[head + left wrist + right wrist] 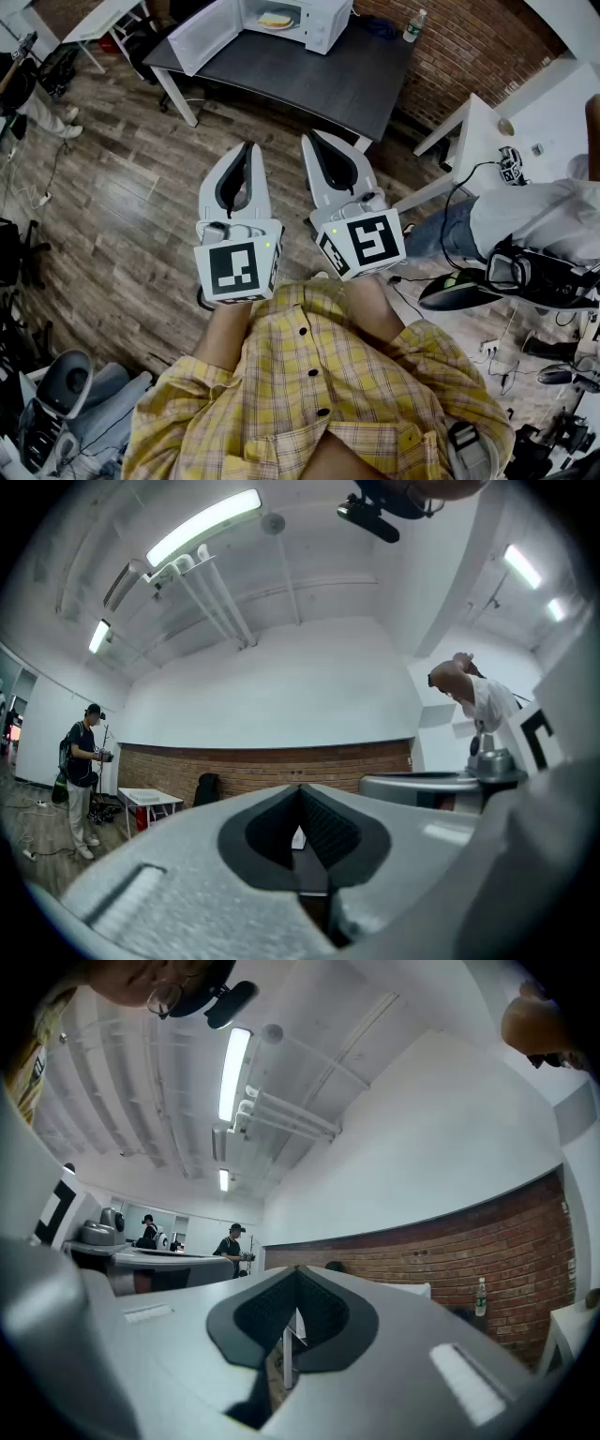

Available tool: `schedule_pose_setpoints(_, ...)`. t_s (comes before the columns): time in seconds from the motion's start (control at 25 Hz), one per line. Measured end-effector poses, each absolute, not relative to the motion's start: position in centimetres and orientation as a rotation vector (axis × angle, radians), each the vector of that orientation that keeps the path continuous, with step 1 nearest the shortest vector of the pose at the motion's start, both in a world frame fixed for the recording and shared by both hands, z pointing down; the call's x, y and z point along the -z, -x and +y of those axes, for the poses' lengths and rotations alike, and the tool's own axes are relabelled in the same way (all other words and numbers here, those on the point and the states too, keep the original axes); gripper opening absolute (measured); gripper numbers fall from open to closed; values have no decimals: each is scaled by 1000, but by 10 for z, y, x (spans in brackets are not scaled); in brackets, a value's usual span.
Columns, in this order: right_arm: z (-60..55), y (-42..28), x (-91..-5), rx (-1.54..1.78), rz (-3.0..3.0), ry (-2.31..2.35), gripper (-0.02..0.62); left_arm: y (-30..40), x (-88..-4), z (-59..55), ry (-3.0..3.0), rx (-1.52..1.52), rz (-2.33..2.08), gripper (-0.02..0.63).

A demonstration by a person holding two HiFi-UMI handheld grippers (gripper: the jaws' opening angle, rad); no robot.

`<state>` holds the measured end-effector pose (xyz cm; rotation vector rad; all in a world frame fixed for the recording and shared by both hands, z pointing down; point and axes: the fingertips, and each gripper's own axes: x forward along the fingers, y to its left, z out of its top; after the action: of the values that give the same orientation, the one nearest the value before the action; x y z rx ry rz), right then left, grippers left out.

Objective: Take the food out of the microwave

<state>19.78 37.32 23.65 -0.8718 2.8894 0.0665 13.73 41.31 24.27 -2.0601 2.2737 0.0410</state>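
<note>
Left claw (247,150) shut tight, empty, held over the floor (112,216); right claw (311,141) just beside it, likewise closed on nothing; beyond both, on the dark desk (309,80), microwave (323,23) with door (202,36) swung open, food (275,21) inside.

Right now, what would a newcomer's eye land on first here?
The left gripper and right gripper, both shut and empty, fill the head view's centre above a yellow plaid shirt. Beyond them, at the top, a white microwave stands open on a dark table, a plate of food inside.
</note>
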Motion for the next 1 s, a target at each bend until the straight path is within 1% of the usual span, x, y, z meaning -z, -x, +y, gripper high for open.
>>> schedule_pose_setpoints(0.4,357,-217,-239,-59,2895,818,3,-154,-249,397,2023,-51,2314,2)
schedule_pose_setpoints(0.68,338,-243,-246,-77,2911,793,2,-177,-258,385,1966,-69,2366,2)
schedule_pose_setpoints(1.0,315,-257,-261,3,2923,744,3,-194,-270,367,1933,-55,2406,2)
